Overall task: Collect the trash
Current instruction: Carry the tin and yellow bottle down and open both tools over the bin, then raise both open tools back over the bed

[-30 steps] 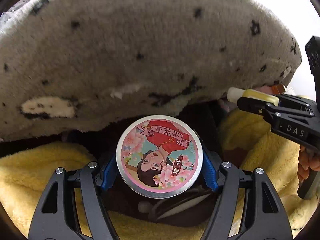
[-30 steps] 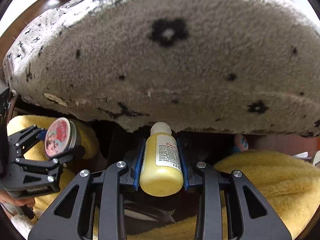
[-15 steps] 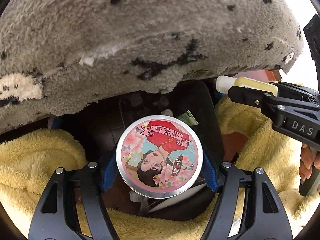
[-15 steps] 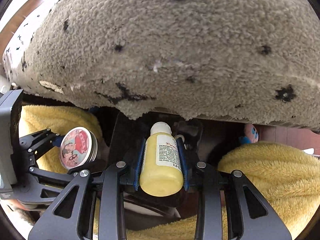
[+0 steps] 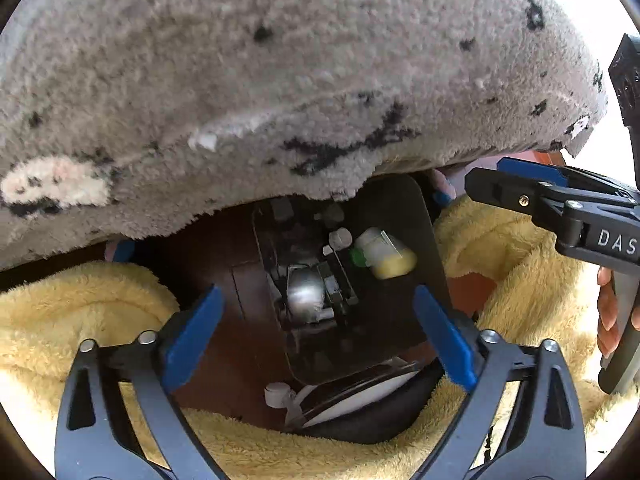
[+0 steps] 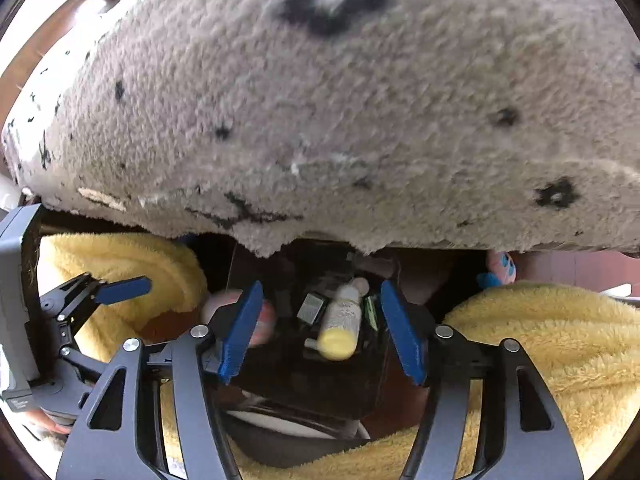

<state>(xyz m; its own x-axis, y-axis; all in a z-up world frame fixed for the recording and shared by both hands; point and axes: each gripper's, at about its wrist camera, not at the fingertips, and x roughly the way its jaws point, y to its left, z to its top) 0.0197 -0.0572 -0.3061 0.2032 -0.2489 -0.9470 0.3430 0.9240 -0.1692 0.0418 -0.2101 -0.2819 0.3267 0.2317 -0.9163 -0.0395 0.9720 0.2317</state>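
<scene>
Below a grey fleece blanket (image 5: 280, 80), both hand-held grippers' jaws are opening, empty, over a dark bin (image 5: 392, 320).

- Right tool (image 6: 320, 334): jaws opening, blue pads clear of the yellow bottle (image 6: 340, 326), which lies blurred below them among items in a dark bin (image 6: 340, 384).
- Left tool (image 6: 120, 290): at left edge.
- Pink round tin (image 6: 264, 326): blurred, partly behind the left pad.
- Grey spotted rug (image 6: 320, 120): fills the upper view.
- Yellow fleece (image 6: 540, 340): flanks the bin.

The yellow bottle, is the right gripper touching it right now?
Apart. In the right wrist view the yellow bottle lies below, clear of both blue pads of the opening right gripper, nothing between them.
</scene>
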